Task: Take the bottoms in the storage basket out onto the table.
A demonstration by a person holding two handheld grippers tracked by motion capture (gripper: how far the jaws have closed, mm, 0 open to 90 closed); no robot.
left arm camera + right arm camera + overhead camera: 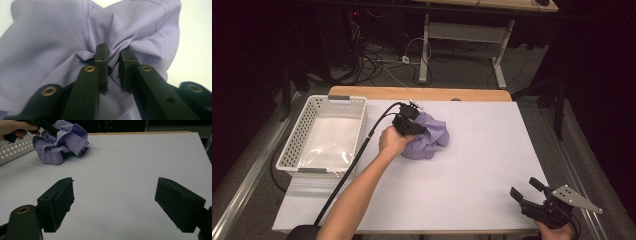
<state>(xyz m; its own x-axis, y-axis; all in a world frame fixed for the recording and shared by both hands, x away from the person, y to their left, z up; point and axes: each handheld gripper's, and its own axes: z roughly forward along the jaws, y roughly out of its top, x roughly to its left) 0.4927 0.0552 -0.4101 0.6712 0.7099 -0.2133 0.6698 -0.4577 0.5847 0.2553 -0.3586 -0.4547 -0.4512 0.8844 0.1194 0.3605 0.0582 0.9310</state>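
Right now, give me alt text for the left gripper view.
The left claw has its two black jaws nearly closed around a bunched fold of crumpled lilac cloth, which lies on a white table.

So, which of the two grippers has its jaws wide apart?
The right gripper, low over bare table near the front edge. The left gripper has its jaws nearly together, with a fold of the purple cloth between them.

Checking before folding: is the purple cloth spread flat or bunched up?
Bunched up: the purple cloth sits in a crumpled heap beside the white basket, creases gathering between the left tongs.
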